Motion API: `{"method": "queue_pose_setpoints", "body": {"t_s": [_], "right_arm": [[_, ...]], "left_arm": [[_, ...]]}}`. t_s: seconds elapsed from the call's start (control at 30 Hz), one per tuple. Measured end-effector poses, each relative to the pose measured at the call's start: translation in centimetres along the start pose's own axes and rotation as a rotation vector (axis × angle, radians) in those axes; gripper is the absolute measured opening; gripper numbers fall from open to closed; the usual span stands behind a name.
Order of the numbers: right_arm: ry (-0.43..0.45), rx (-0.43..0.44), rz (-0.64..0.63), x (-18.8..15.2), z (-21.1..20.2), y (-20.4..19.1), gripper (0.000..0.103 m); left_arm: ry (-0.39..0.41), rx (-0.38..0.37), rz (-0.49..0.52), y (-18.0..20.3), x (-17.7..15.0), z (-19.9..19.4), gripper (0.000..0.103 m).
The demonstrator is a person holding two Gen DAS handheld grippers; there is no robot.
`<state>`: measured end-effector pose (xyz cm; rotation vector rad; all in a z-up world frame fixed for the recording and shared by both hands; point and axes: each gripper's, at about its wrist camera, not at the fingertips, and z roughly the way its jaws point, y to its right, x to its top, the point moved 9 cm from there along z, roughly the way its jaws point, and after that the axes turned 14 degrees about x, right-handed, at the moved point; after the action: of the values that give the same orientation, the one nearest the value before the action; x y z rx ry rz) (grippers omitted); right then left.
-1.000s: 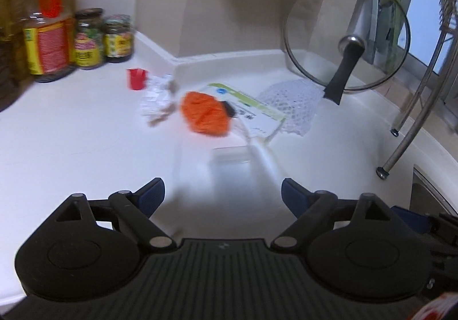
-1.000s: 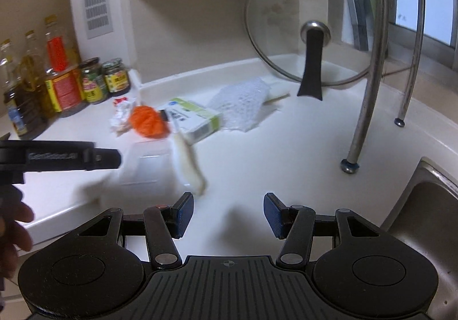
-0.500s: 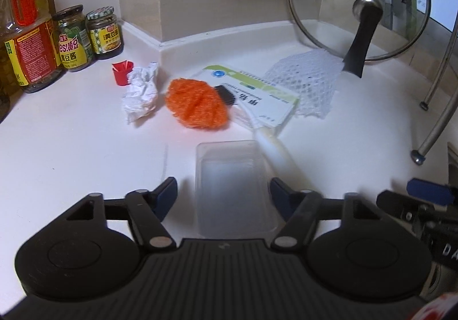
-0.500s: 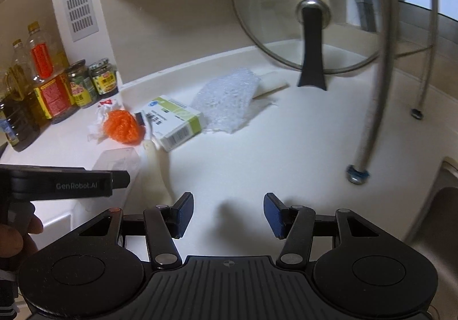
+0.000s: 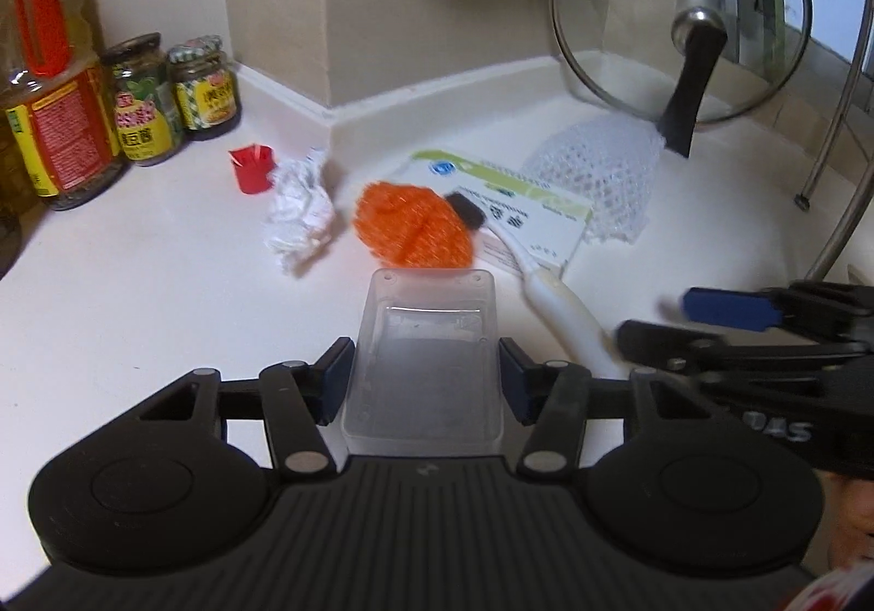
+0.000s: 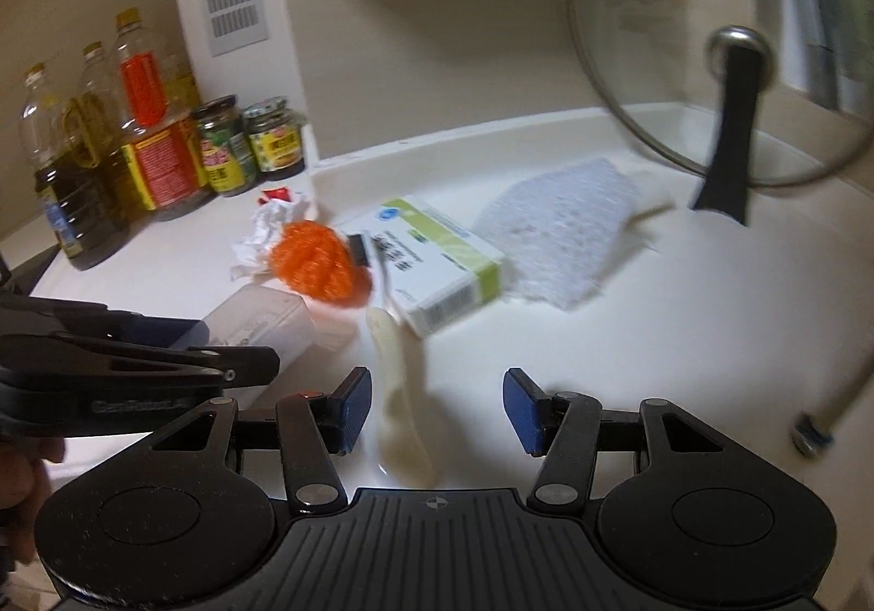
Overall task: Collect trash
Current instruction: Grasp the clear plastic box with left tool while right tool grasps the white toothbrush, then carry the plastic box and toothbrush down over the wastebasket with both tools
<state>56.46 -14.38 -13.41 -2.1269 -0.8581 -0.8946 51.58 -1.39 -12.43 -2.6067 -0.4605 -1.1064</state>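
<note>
A clear plastic box (image 5: pixel 423 359) lies on the white counter between the fingers of my left gripper (image 5: pixel 423 381); the jaws stand at its two sides, still open with small gaps. Behind it lie an orange mesh ball (image 5: pixel 412 223), a crumpled white paper (image 5: pixel 297 209), a red cap (image 5: pixel 251 168), a green-and-white carton (image 5: pixel 502 206), a white foam net (image 5: pixel 598 174) and a white brush (image 5: pixel 557 299). My right gripper (image 6: pixel 437 409) is open and empty, its fingers either side of the brush handle (image 6: pixel 399 392). The clear box (image 6: pixel 262 321) shows at its left.
Oil bottles (image 6: pixel 142 130) and two jars (image 5: pixel 169 97) stand at the back left. A glass pot lid (image 5: pixel 683 21) leans on the wall at the back right. Metal rack legs (image 5: pixel 836 119) stand at the right. The left gripper (image 6: pixel 136 370) crosses the right wrist view.
My left gripper has moved forward until the clear box sits between its fingers. My right gripper has moved left and forward, over the brush handle.
</note>
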Motion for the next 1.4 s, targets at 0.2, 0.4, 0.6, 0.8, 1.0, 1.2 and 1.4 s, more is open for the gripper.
{"method": "queue_pose_setpoints", "body": {"t_s": [0.2, 0.4, 0.6, 0.8, 1.0, 1.2, 1.4], "right_arm": [[-0.043, 0.022, -0.045, 0.9, 3.3, -0.8, 0.054], [-0.098, 0.017, -0.069, 0.6, 5.9, -0.7, 0.035], [-0.07, 0.003, -0.082, 0.6, 5.7, -0.7, 0.021], [-0.01, -0.01, -0.077, 1.6, 3.7, -1.1, 0.021], [0.026, 0.004, -0.037, 2.1, 0.8, -1.7, 0.021], [0.029, 0.041, -0.023, 1.4, -1.7, -3.9, 0.021], [0.037, 0.07, 0.019, -0.8, -4.6, -7.4, 0.021]], "left_arm": [[0.011, 0.023, -0.049, -2.5, 0.5, -0.8, 0.052], [0.008, 0.045, -0.078, -4.1, 0.3, -1.1, 0.052], [0.002, 0.056, -0.087, -4.7, -0.1, -1.3, 0.052], [0.009, 0.054, -0.086, -4.8, -0.2, -2.0, 0.052], [0.024, 0.047, -0.095, -4.7, -0.6, -3.5, 0.052], [0.035, 0.048, -0.107, -5.2, -2.0, -5.6, 0.052], [0.052, 0.027, -0.095, -6.2, -4.2, -8.7, 0.052]]}}
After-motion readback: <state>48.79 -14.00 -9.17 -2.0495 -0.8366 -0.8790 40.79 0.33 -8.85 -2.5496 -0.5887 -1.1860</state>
